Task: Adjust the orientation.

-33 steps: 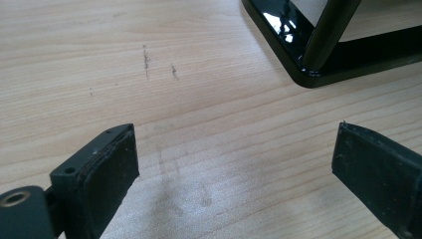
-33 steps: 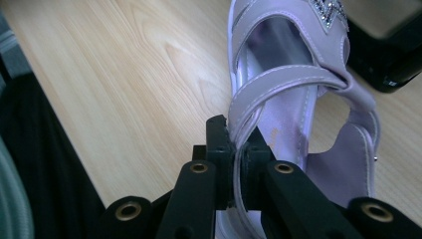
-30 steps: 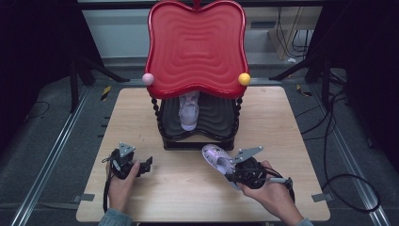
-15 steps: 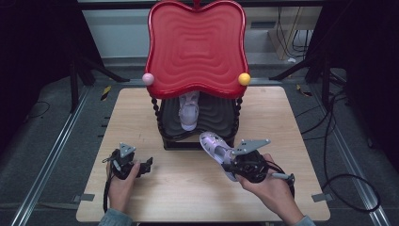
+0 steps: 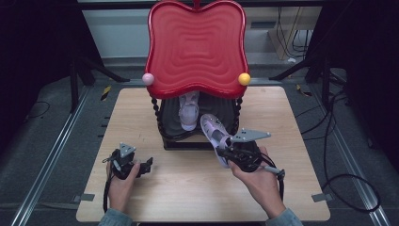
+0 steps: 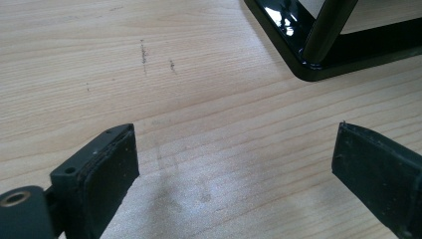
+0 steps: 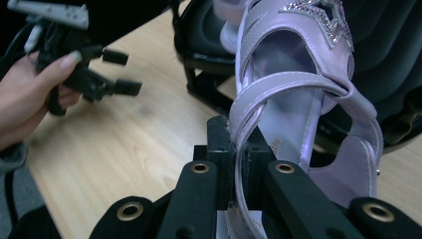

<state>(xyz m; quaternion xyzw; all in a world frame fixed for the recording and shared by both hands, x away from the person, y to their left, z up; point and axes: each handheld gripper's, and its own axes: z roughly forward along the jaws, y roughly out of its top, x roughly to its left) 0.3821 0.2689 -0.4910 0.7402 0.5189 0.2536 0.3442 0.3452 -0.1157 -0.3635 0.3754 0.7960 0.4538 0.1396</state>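
Above the pale wooden counter point(image 5: 188, 188), the right gripper point(image 5: 235, 153) pinches a lilac strappy sandal point(image 5: 214, 136) by its strap, toe aimed at the black lower shelf point(image 5: 171, 120) beside its twin point(image 5: 189, 110), while the left gripper point(image 5: 134, 165) rests jaws spread, clear.

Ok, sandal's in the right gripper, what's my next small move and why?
Probably ease the sandal forward onto the rack's lower shelf, right of the other sandal. The right gripper is clamped on its strap, toe pointing at the rack, and that side looks free.
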